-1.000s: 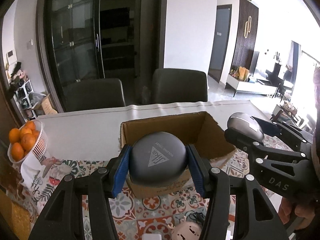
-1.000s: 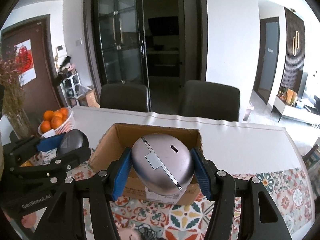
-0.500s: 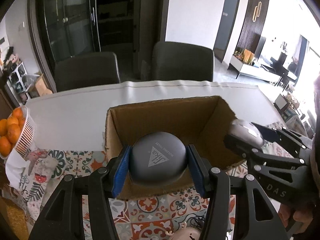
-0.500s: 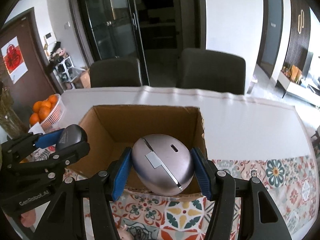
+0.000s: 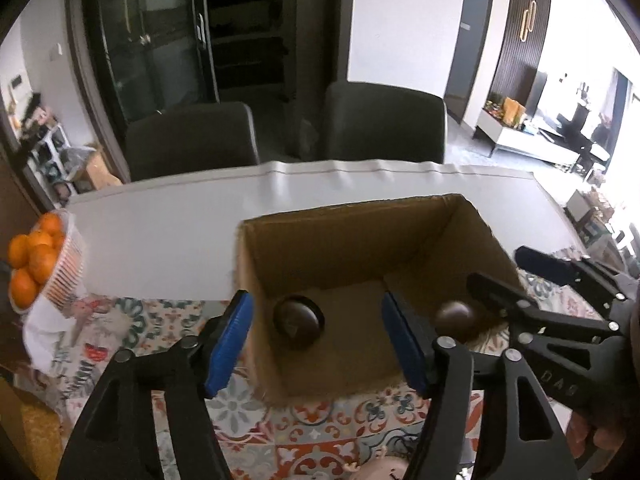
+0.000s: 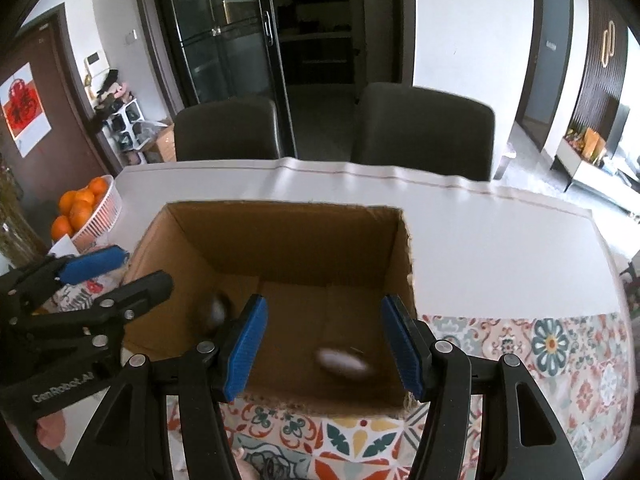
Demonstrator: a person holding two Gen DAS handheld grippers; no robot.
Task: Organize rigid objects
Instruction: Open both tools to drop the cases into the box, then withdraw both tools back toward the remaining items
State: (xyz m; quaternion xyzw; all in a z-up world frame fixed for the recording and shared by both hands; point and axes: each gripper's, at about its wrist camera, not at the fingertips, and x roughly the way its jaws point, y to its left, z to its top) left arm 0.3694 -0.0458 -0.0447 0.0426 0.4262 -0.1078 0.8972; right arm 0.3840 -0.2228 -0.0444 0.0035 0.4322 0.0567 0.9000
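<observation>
An open cardboard box (image 5: 352,216) (image 6: 280,220) stands on the table under both grippers. A dark round case (image 5: 298,320) (image 6: 214,312) lies at the left of the box floor. A silver oval object (image 5: 456,318) (image 6: 342,362), blurred, is at the right of it. My left gripper (image 5: 319,340) (image 6: 128,272) hangs over the box's near left corner; its jaws are opening, and the case sits free below them. My right gripper (image 6: 323,346) (image 5: 508,276) is over the right half, its jaws opening, and the silver object is loose beneath, clear of the pads.
A white basket of oranges (image 5: 40,264) (image 6: 80,208) stands at the left table edge. Two dark chairs (image 5: 384,120) are behind the white table (image 5: 160,232). A patterned mat (image 6: 560,344) covers the near side, with a small pink figure (image 5: 384,468) and a cable on it.
Both grippers have let go: the dark case and the silver object left the pads and dropped into the box. Both hands had first moved forward and down over the box.
</observation>
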